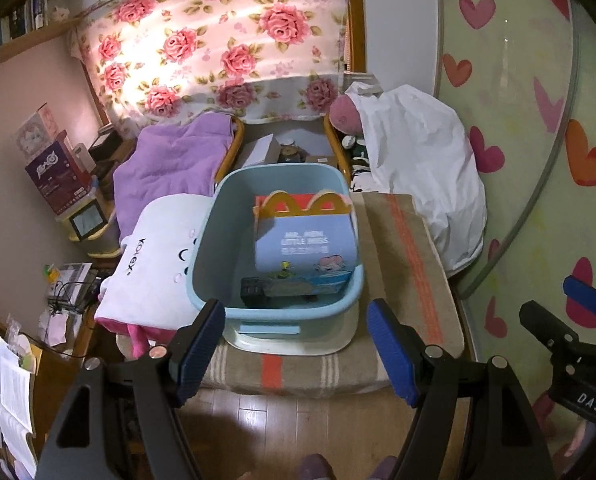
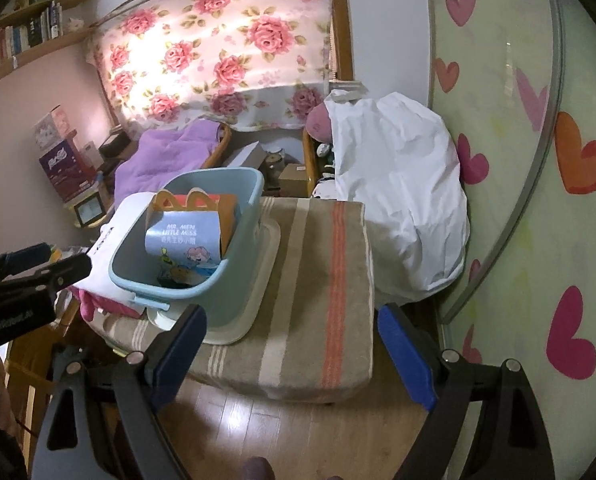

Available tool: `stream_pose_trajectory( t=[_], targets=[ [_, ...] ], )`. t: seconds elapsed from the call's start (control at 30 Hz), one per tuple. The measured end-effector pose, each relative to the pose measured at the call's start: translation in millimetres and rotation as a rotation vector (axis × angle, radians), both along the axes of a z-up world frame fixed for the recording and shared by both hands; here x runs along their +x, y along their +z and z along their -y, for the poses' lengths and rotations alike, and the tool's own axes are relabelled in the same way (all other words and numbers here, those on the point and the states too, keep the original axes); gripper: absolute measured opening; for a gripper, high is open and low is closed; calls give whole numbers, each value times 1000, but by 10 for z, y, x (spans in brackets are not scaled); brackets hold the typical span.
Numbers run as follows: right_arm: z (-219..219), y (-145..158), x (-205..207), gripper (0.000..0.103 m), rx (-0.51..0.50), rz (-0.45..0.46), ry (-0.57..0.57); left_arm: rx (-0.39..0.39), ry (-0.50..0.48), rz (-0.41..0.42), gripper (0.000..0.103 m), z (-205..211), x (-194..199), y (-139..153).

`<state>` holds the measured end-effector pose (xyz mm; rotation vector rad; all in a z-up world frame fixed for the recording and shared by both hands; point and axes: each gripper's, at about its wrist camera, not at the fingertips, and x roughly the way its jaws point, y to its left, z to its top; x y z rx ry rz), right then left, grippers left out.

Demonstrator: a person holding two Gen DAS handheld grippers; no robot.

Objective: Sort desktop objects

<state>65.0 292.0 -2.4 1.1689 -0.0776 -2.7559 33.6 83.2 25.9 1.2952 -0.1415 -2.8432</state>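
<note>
The light blue plastic bin (image 1: 233, 216) stands on its own pale lid (image 1: 338, 332), which lies on a striped cushion (image 1: 402, 248), so a shove at the rim could, I judge, slide or rock bin and lid together toward the near edge; the soft cushion would make that worse; the tall paper meal box (image 1: 306, 248) leans inside the bin against its right wall, with a small dark object (image 1: 251, 292) beside its near left corner, and a careless reach might crush its yellow arch handles or tip it over. The left gripper (image 1: 293, 344) hangs before the bin's near wall, jaws spread wide and holding nothing; the right gripper (image 2: 293, 354) hovers to the right of the bin, over the cushion's near edge, likewise wide and empty; the two sit close and could knock each other. Room, largest first: rose-print curtain (image 1: 217, 40) far; heart-patterned panel (image 1: 518, 120) right; white sheet-covered heap (image 1: 418, 168); purple blanket (image 1: 169, 164); white plush pillow (image 1: 157, 256) touching the bin's left; wooden floor (image 1: 281, 432) near; bookshelf (image 2: 25, 36) far left.
</note>
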Motion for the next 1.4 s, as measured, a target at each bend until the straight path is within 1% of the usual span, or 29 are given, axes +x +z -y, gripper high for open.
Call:
stream_pose_trajectory(
  t=[0.2,0.63,1.0,1.17,1.4],
  targets=[
    [112,-12,-118,91,-33,10,-16,0,-22,5,77,102,-104,-8],
    [130,-6,-562,91,-18,10,3,-11,-7,19,77,79,-456,-13],
    [143,14,-967,91,-2,11,-5,-23,1,28,77,71,-758,-29],
    [162,6,-1056,91,4,15,-3,-21,3,35,77,67,-856,-40],
    [166,-5,-1115,91,2,15,-10,-13,6,35,77,83,-882,-37]
  ],
)
